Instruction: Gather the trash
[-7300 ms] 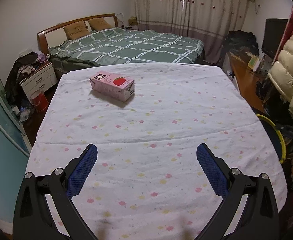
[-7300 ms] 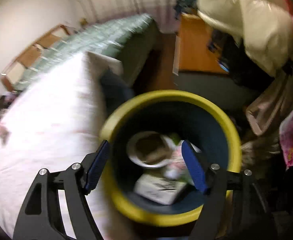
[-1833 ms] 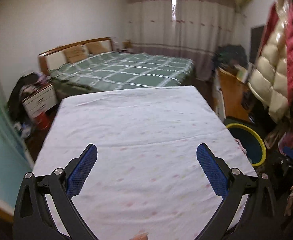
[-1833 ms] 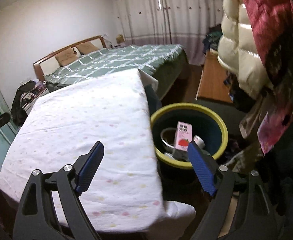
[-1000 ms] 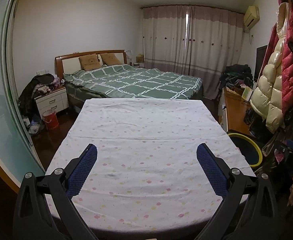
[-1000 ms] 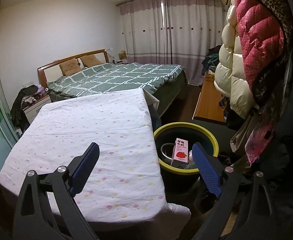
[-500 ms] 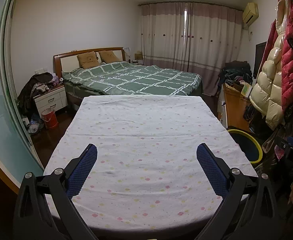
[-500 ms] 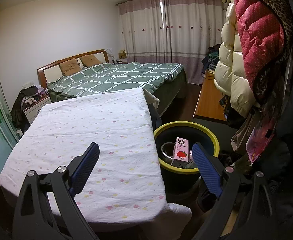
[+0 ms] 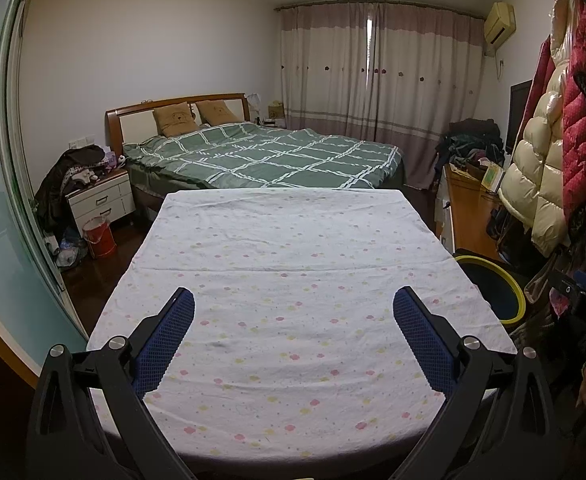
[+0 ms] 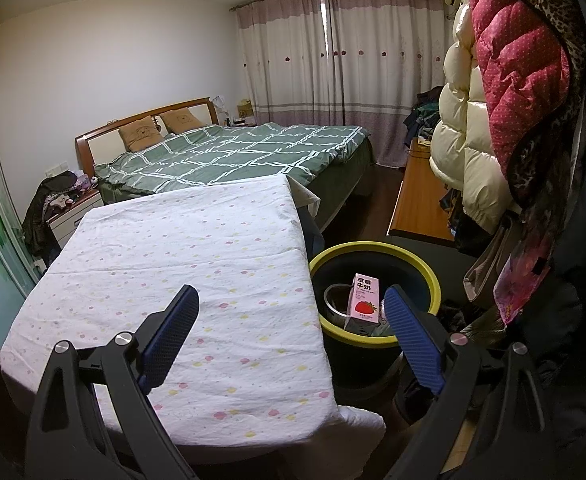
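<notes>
Left gripper [image 9: 293, 320]: jaws spread wide, nothing between them; held over the lower centre of the frame above the table [image 9: 285, 240].
Right gripper [image 10: 291, 320]: jaws likewise released and empty; lower centre of its view, between table edge and bin.
Task item: pink strawberry milk carton [image 10: 363, 304] stands upright inside the yellow-rimmed bin [image 10: 421, 268], lower right of centre in the right wrist view, beside a metal bowl [image 10: 333, 300] and other refuse.
Change noted: seven seconds ago the carton lay on the floral tablecloth [image 10: 197, 264]; it is gone from there and now sits in the bin. Both grippers have drawn back from the table since.
Table surface: no trash visible on the cloth in either view.
Assessment: collection appears complete; no further item awaits pickup on the table.
Surroundings: bed [image 9: 261, 156] in the upper centre, jackets [image 10: 505, 92] hanging at the right.
</notes>
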`<control>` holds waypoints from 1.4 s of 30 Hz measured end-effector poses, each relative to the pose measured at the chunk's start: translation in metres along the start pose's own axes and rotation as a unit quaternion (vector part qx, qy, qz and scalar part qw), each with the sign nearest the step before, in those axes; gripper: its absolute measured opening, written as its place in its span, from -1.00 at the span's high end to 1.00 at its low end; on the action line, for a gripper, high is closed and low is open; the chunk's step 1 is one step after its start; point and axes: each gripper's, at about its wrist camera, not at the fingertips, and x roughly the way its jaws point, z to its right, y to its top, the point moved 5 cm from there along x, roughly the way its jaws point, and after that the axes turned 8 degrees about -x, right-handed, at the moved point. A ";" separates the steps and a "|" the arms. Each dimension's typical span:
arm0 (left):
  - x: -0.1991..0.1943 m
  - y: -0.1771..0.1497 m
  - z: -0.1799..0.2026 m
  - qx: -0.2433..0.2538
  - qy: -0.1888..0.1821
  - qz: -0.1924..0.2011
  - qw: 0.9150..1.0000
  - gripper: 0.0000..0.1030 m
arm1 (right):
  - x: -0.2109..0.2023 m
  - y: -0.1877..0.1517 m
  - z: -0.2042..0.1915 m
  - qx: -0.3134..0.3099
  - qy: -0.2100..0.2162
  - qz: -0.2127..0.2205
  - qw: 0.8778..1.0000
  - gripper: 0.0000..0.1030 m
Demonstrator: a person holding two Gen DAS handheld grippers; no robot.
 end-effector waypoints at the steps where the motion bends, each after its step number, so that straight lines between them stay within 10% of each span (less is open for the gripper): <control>1: 0.000 0.000 0.000 0.000 0.000 0.000 1.000 -0.91 | 0.000 0.000 0.000 0.000 0.000 0.000 1.000 -0.73; 42: 0.010 -0.009 0.005 0.011 -0.001 -0.015 1.000 -0.91 | 0.002 -0.003 -0.002 0.003 0.002 -0.002 1.000 -0.73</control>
